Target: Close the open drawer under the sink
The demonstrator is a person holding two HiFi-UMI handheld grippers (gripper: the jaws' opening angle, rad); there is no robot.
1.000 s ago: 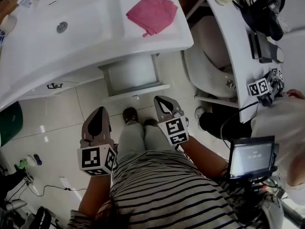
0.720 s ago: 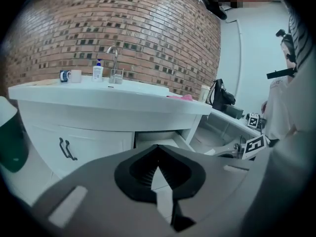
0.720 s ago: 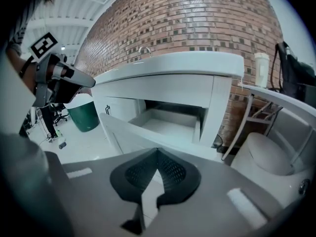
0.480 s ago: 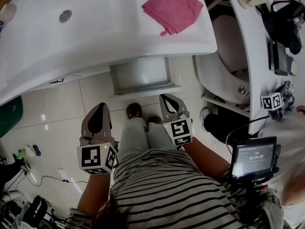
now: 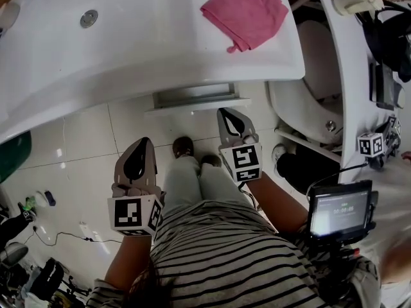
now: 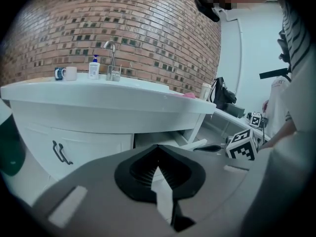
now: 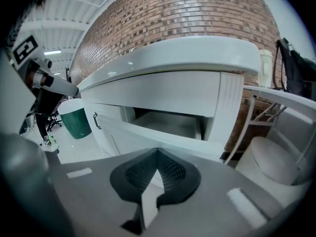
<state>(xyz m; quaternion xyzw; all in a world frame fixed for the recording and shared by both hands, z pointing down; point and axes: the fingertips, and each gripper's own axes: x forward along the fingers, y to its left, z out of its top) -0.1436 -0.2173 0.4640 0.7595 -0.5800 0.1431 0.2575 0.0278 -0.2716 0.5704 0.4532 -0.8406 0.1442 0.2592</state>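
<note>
Drawer (image 5: 192,97) under the sink (image 5: 128,63) sits partly out. In head view its front lip pokes just past the sink edge. Right gripper view looks into the gap: front panel pulled fwd, pale inside showing.

Left tongs (image 5: 142,144): tips pressed together, nothing btwn them. Held low over the floor (image 5: 83,165) tiles, left of the drawer and well apart from it.

Right tongs (image 5: 226,115): also closed tip to tip, nothing gripped. Nearer in, tip just below the drawer front's right part in head view; not touching, as its own view shows open space btwn tip and front.

Pink cloth (image 5: 244,13) lies on the sink's right side, drain (image 5: 89,18) toward the left. Left gripper view shows a cabinet door (image 6: 94,144) w/ black handle (image 6: 59,152) left of the drawer. Up top are a faucet (image 6: 112,48), soap bottle (image 6: 94,68) and mug (image 6: 70,73), w/ a brick wall (image 6: 148,33) behind.

Green bin (image 5: 13,156) stands on the floor at far left. Person in striped shirt (image 5: 218,262) stands btwn the tongs, shoes (image 5: 183,147) near the drawer. Small screen (image 5: 339,209) at lower right.
</note>
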